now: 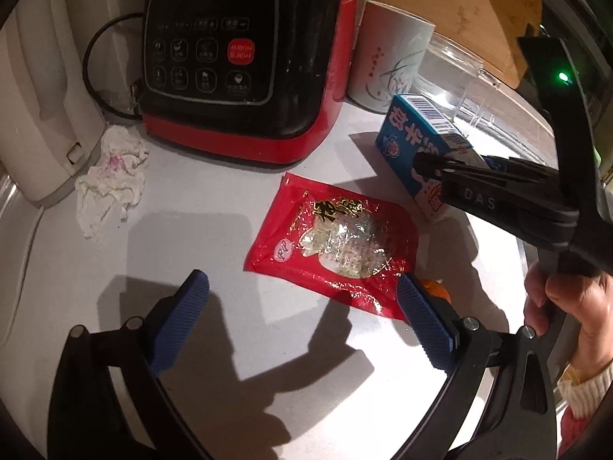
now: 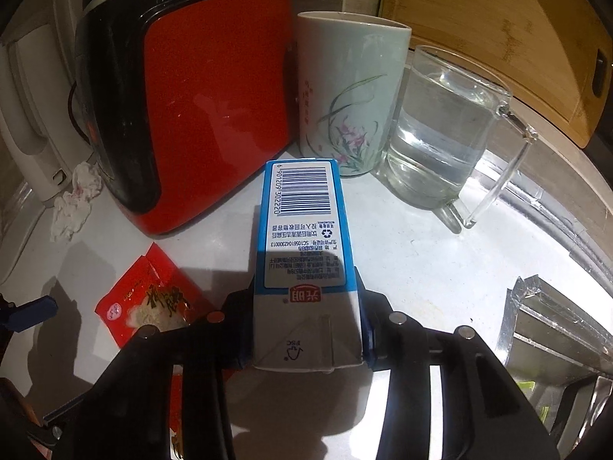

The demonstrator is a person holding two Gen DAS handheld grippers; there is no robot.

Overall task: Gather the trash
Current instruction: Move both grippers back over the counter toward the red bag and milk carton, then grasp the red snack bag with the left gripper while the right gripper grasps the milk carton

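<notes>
Right wrist: carton (image 2: pixel 302 253) between tool (image 2: pixel 306 322) pads.

Dim warm light, hard shadows, fisheye-warped edges.

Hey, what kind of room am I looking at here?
Most likely a home kitchen counter. A red and black cooking appliance with a button panel stands at the back, a glass pitcher of water sits beside a ceramic cup, and a wooden cutting board leans behind them.
</notes>
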